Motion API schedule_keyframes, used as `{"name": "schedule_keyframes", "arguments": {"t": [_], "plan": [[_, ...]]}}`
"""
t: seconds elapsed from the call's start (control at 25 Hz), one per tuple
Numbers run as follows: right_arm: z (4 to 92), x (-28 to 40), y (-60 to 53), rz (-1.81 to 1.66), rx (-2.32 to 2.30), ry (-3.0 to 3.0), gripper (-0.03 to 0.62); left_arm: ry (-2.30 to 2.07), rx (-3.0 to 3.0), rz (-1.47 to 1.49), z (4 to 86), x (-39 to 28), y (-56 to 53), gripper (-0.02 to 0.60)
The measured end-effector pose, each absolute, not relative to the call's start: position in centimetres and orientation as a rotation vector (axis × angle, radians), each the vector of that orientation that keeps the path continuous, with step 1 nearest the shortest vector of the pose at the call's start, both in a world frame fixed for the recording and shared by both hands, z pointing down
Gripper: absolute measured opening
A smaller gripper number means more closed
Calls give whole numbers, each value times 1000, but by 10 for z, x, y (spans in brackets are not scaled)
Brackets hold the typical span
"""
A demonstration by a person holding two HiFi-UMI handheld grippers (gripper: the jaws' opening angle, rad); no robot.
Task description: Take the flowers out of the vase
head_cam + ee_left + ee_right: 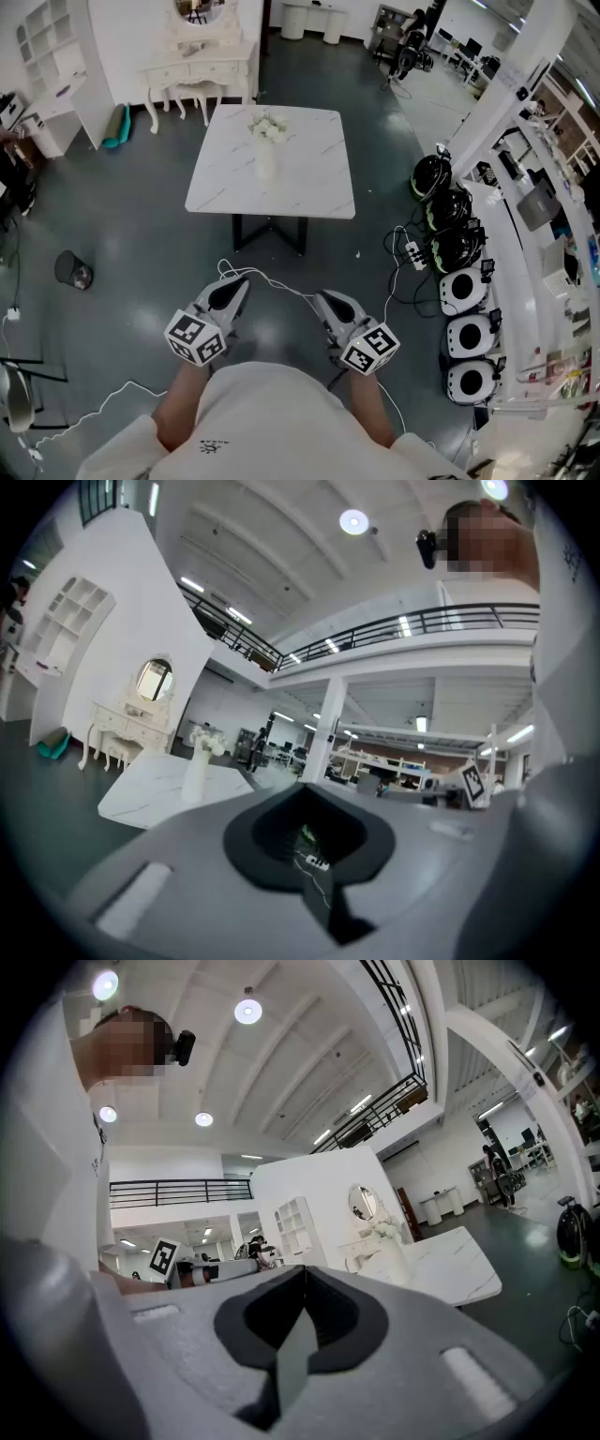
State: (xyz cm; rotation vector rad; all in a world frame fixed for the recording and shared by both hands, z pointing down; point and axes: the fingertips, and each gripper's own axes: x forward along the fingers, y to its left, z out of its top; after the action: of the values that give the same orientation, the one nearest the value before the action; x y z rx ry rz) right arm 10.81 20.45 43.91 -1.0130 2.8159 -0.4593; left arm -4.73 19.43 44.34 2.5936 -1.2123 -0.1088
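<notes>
A person stands on the dark floor (122,234) well back from a white marble bench (309,178), with a tool in each hand. Both tools are held level and point toward the bench. The left tool (234,289) is clenched on nothing: its own view shows the two jaws meeting in front of the lens, with only floor and a bit of cable (272,281) seen through the notch between them. The right tool (328,302) reads the same (jaws together along one seam, nothing caught). The two tools sit side by side, apart from each other and far from the bench. The flowers (269,126), a small white bunch, are in the vase (267,167). The vase stands upright on the bench, toward its far edge and about midway across. Neither tool touches the flowers or the vase. Beyond the bench a white dresser (199,67) stands by the wall. To the right, what look like helmets (448,211) lie in a row on the floor.
</notes>
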Motion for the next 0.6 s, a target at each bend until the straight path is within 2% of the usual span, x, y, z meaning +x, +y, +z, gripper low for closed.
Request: {"name": "schedule_keyframes", "arguments": {"t": [0.6], "plan": [[447,87,208,-470,-976,2863,2,-1247,2574,-156,447,-73,195,-12]]}}
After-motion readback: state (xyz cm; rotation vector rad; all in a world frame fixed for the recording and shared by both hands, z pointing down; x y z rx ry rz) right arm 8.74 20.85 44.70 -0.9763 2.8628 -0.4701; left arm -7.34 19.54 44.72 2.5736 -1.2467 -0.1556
